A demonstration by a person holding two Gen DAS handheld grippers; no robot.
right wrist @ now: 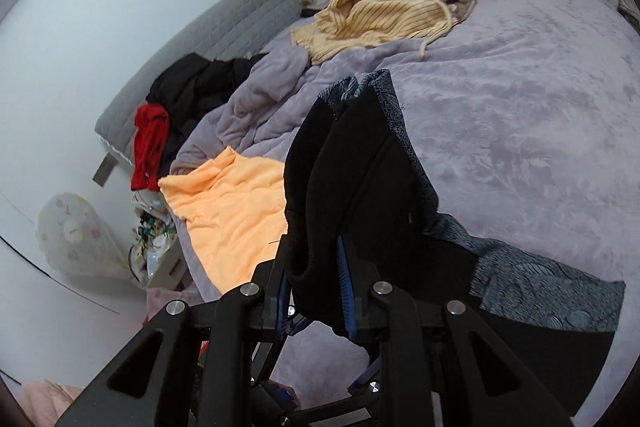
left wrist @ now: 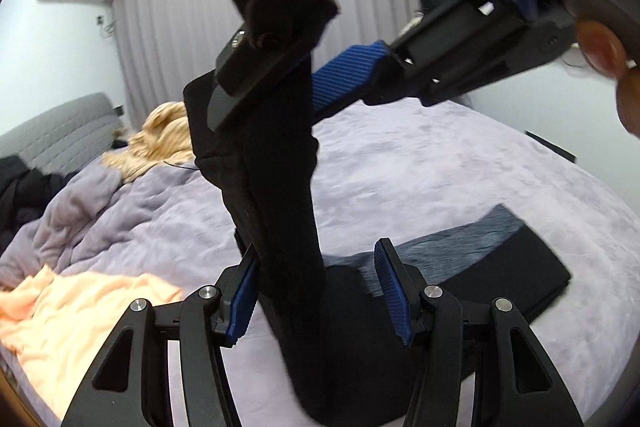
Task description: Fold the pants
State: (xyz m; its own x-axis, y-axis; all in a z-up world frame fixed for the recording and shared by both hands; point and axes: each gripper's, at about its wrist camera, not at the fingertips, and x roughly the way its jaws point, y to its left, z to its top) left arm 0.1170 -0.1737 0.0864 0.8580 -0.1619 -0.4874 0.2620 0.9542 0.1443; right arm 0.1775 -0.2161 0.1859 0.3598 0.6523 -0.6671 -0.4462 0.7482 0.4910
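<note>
The black pants [left wrist: 280, 211] with a grey patterned lining [left wrist: 460, 239] lie partly on the lilac bed and partly hang up in a strip. My left gripper [left wrist: 316, 291] is open, its blue pads either side of the hanging strip. My right gripper [left wrist: 280, 79] shows above in the left wrist view, shut on the strip's top. In the right wrist view my right gripper [right wrist: 316, 275] is shut on the black pants [right wrist: 360, 171], which drape forward; the grey lining [right wrist: 540, 283] spreads to the right.
A lilac blanket [right wrist: 520, 99] covers the bed. An orange cloth [right wrist: 232, 203] lies at the left, a striped yellow garment [right wrist: 384, 11] at the far side, black and red clothes [right wrist: 168, 115] by the grey headboard [right wrist: 224, 31]. A cluttered nightstand [right wrist: 156, 247] stands beside the bed.
</note>
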